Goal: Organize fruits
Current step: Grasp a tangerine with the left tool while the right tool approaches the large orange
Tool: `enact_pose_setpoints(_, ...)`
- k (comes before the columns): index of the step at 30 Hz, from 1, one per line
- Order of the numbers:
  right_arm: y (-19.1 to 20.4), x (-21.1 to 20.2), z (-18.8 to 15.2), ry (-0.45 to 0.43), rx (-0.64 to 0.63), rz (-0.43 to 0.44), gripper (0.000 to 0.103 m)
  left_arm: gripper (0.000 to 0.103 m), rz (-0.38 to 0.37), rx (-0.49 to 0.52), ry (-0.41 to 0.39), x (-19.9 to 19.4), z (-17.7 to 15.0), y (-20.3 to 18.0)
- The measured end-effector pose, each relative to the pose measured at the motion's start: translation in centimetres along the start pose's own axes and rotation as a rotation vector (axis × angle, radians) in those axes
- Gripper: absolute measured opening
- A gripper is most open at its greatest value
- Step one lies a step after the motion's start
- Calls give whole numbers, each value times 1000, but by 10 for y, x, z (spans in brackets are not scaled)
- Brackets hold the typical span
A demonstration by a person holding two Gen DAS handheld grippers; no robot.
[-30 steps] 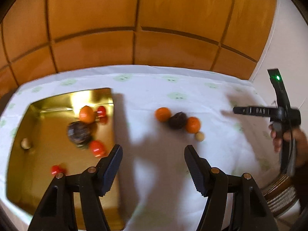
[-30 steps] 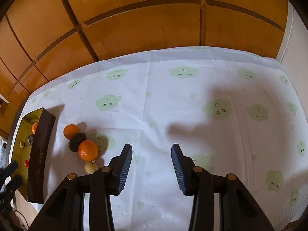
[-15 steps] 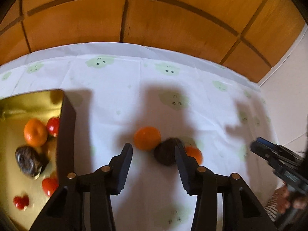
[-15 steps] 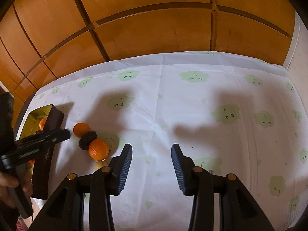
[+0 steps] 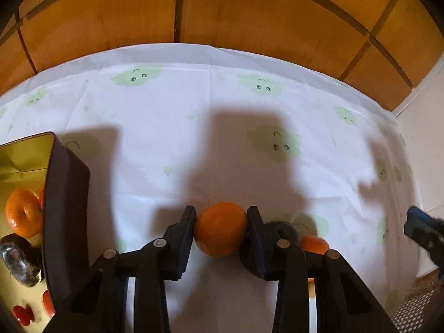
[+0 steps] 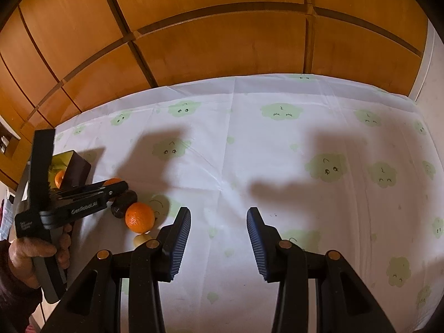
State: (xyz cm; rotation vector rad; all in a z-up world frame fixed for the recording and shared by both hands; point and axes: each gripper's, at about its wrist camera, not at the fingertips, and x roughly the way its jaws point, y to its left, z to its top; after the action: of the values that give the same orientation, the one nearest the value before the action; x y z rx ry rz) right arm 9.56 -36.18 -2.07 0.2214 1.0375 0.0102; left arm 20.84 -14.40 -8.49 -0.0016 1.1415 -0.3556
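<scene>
While left tongs (image 5: 220, 233) pinch tangerine (image 5: 221, 232), right tongs (image 6: 218, 233) gape, empty

Table (image 6: 277, 144) covered in white cloth (image 5: 166, 116) printed with pale green cloud faces (image 5: 274, 144). Orange-brown wood panelling (image 6: 222, 41) directly behind, divided by dark grooves. Plain cream wall (image 5: 427, 127) at far right. Hard-edged shadows (image 6: 291, 191) on cloth; light strong, source out of view.
</scene>
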Motion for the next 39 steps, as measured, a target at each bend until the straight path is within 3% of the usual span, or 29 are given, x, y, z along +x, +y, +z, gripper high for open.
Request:
enact_pose_setpoints(6, -1, 6, -1, 23, -18, -20, 43, 38, -20, 4, -51, -33, -28, 1)
enact_pose_setpoints(12, 16, 16, -10, 92, -79, 62, 43, 38, -23, 80, -78, -60, -80, -10)
enact_pose_setpoints(19, 41, 21, -24, 132, -169, 128, 43, 38, -22, 169, -83, -56, -132, -22)
enact_pose_setpoints(29, 71, 34, -34, 175, -264, 175, 42, 37, -29, 198, -146, -53, -145, -23)
enact_pose_setpoints(39, 92, 61, -35, 226, -291, 140, 42, 37, -40, 202, -172, -54, -148, -24)
